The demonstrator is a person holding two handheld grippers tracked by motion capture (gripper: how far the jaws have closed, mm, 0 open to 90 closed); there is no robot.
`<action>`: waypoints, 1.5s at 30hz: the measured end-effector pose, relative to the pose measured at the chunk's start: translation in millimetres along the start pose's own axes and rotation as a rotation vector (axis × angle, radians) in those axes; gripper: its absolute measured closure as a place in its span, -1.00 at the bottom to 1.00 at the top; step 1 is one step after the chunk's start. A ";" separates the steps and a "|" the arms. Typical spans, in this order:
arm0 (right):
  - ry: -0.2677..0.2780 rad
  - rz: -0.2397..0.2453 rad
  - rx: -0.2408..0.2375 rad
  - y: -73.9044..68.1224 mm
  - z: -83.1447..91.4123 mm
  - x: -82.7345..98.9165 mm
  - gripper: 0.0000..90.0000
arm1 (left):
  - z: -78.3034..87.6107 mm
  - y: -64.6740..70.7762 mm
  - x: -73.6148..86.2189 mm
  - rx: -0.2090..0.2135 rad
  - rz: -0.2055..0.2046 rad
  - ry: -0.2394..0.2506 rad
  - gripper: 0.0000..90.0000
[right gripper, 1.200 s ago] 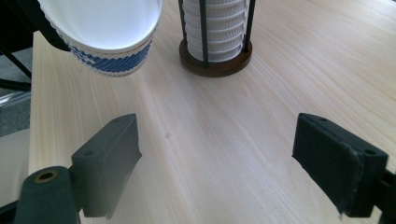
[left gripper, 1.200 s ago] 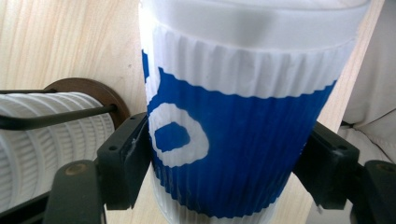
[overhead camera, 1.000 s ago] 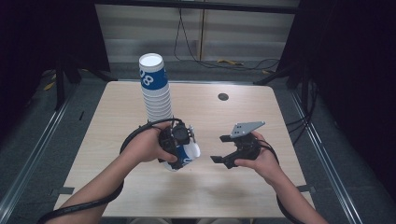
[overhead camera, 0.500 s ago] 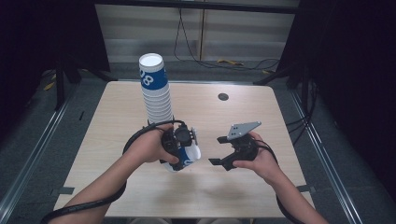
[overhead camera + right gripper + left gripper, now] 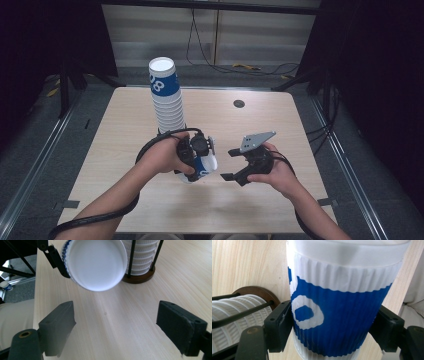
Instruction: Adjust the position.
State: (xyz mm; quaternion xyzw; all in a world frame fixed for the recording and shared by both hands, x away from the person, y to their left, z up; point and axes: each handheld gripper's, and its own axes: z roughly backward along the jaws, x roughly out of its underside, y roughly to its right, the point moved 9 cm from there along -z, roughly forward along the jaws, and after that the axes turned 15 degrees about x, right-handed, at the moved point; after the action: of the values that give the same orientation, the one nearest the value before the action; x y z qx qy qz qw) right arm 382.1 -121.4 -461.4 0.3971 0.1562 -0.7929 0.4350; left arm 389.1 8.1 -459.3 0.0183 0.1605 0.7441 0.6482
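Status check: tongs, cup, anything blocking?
Left tongs shut on blue-and-white ribbed paper cup, held off table. Right tongs open, empty, facing cup's base. Tall cup stack behind; nothing between.

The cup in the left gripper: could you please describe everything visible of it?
The cup is ribbed white paper with a blue band, white markings and a smooth white rim. The left gripper clamps its sides between both jaws, holding it tipped on its side above the table, one white round end facing the right gripper.
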 end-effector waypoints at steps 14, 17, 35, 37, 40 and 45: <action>0.011 0.014 -0.029 -8.0 -5.2 -7.4 -0.68 | -0.9 -0.2 -2.9 0.006 -0.010 0.007 -0.42; 0.012 0.015 -0.033 -9.2 -6.5 -8.3 -0.68 | -0.5 -0.4 -4.3 0.005 -0.014 0.013 -0.42; 0.024 0.007 -0.064 -16.1 -12.3 -13.5 -0.66 | -2.9 0.5 -10.7 -0.002 -0.043 0.023 -0.42; 0.026 0.008 -0.072 -17.3 -13.0 -14.1 -0.66 | -3.8 0.6 -11.3 -0.009 -0.047 0.028 -0.42; 0.025 0.008 -0.072 -18.0 -13.7 -14.6 -0.63 | -4.4 1.7 -11.6 -0.005 -0.060 0.020 -0.42; 0.031 0.002 -0.082 -18.9 -14.3 -14.6 -0.55 | -4.2 3.0 -13.4 -0.004 -0.067 0.027 -0.42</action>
State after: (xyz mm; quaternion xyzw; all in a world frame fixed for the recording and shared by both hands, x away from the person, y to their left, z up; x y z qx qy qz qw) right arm 378.2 -93.9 -461.2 0.3911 0.1948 -0.7792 0.4493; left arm 387.4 -6.2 -460.1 0.0017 0.1685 0.7225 0.6705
